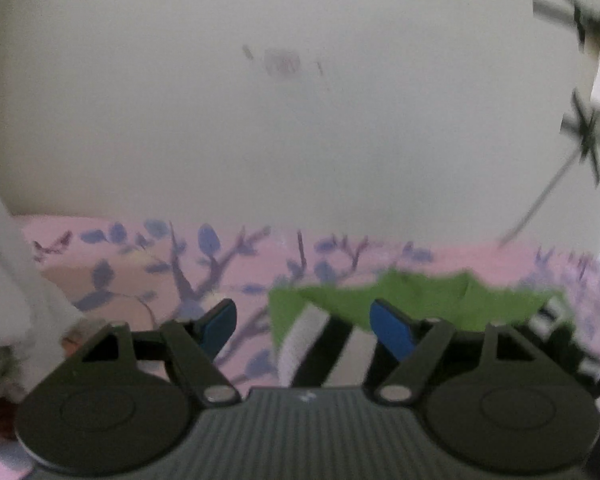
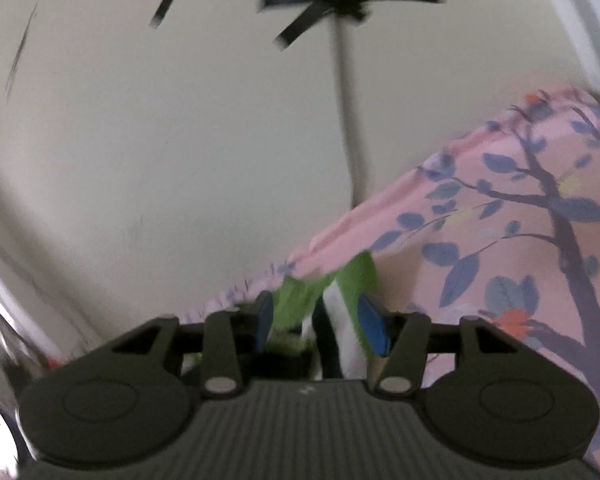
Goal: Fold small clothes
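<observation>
A small garment, green with black and white stripes (image 1: 420, 300), lies on the pink floral bedsheet (image 1: 240, 276). In the left wrist view my left gripper (image 1: 306, 326) is open, its blue pads (image 1: 392, 330) spread wide, with the garment's left edge between and under them. In the right wrist view my right gripper (image 2: 320, 320) is open with a moderate gap, and the green striped cloth (image 2: 300, 296) lies between its blue pads (image 2: 370, 328). Both views are blurred, the right one tilted.
A cream wall (image 1: 260, 120) rises behind the bed. A white cloth pile (image 1: 8, 280) lies at the left. Black-taped crosses and a thin pole (image 2: 346, 100) stand against the wall. The sheet (image 2: 500, 240) stretches right.
</observation>
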`<state>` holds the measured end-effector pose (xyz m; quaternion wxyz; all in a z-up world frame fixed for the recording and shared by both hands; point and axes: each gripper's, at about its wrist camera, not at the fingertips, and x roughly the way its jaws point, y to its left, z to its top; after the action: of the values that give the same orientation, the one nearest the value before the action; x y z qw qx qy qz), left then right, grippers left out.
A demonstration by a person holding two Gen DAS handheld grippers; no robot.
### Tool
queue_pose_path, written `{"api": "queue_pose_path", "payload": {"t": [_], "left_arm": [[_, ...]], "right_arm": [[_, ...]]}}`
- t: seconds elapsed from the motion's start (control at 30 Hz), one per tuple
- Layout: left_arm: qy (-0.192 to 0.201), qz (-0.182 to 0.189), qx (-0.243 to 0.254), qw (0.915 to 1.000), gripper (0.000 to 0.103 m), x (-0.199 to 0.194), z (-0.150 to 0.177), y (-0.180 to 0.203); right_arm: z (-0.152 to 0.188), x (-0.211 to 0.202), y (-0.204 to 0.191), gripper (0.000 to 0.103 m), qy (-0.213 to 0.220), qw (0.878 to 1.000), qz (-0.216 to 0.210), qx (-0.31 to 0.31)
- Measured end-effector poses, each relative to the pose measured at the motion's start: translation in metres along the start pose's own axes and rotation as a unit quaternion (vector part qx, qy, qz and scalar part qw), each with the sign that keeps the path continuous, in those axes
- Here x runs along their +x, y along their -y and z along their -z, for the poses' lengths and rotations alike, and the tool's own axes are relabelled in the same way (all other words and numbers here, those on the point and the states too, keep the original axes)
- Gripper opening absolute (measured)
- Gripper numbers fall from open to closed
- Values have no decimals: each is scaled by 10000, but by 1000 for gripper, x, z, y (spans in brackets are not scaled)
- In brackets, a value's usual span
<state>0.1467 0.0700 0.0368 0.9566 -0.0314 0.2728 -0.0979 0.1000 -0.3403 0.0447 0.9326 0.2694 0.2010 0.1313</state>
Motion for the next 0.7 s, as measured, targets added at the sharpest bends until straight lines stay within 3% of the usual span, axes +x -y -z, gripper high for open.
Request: {"api": "queue_pose_path", "payload": {"t": [0.17, 0.27, 0.33, 0.37, 0.4, 0.43, 0.5, 0.6, 0.7], "left_arm": [[-229, 83, -117, 9996, 75, 19, 22, -2], [-236, 43, -226, 9995, 72, 26, 26, -1], [-138, 32, -239, 9996, 67, 25, 23, 0], [-100, -8, -233, 9997, 61, 25, 23, 0], [-93, -72, -228, 9997, 38, 23, 22, 0], [-124, -136, -209, 9996, 14, 23, 22, 0], [-100, -123, -306, 9994, 11, 23, 22, -5], [167, -7, -656, 9977, 9, 9, 19, -19], [472, -5, -987, 9940, 9, -7, 16, -34]], "right_arm": [[4, 40, -35, 57, -447, 9971, -123, -596], [5, 69, -48, 58, -845, 9945, 24, -620], [7, 83, -55, 47, -1060, 9923, 191, -613], [9, 91, -58, 26, -1188, 9903, 335, -645], [10, 97, -59, 13, -1259, 9887, 430, -688], [10, 99, -62, 11, -1243, 9882, 508, -734], [3, 96, -71, 8, -1014, 9912, 441, -724], [-26, 65, -92, 7, -44, 9977, -163, -663], [-35, 25, -106, 7, 794, 9903, -506, -1026]]}}
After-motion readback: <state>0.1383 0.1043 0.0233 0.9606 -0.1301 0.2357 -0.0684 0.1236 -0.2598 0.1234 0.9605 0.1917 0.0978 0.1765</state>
